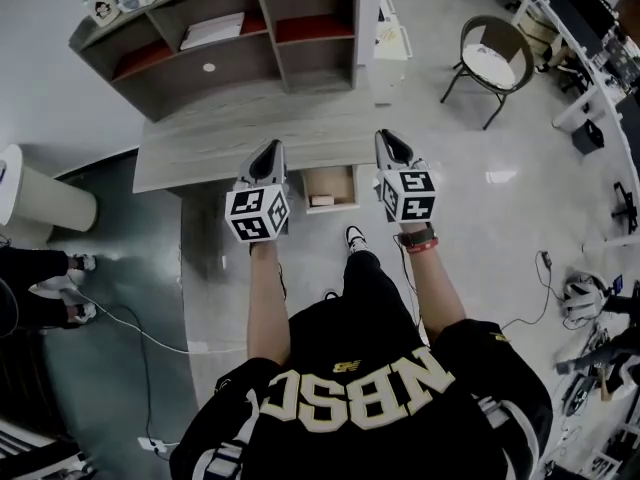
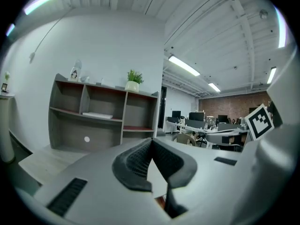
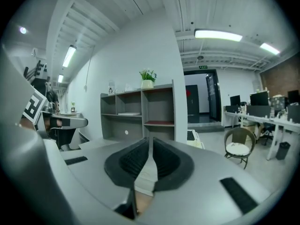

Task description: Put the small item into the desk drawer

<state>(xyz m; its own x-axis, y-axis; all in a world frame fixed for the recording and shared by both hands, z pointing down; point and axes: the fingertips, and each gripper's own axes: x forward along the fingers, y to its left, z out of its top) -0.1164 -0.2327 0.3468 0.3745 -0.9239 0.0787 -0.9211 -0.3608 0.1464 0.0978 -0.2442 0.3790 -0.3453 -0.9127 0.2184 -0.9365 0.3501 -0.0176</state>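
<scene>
Head view looks down on a person standing at a grey wooden tabletop [image 1: 200, 153] with a shelf unit [image 1: 220, 58] at its back. The person holds one claw on each side of an open drawer [image 1: 335, 178] that sticks out from under the tabletop's front edge. The small item [image 1: 322, 200], pale and flat, lies inside the drawer, toward the end nearer the person and a little to its left side. Neither claw touches it.

The left claw [image 1: 271, 147] hangs over the tabletop's front edge, just left of the drawer. In the left gripper view its jaws [image 2: 151, 140] meet at the tips and nothing is between them. The right claw [image 1: 388, 137] is just right of the drawer, also over the tabletop's edge. In the right gripper view its jaws [image 3: 150, 138] stand narrow, the tips all but touching, and they hold nothing. Each claw carries its marker cube near the person's wrist, and a red band [image 1: 421, 244] circles the right wrist.

A sheaf of paper [image 1: 212, 30] rests on a middle shelf. A potted plant [image 2: 134, 79] stands on top of the shelf unit, seen in both gripper views. A round chair [image 1: 495, 53] stands on the floor well to the right of the tabletop.
</scene>
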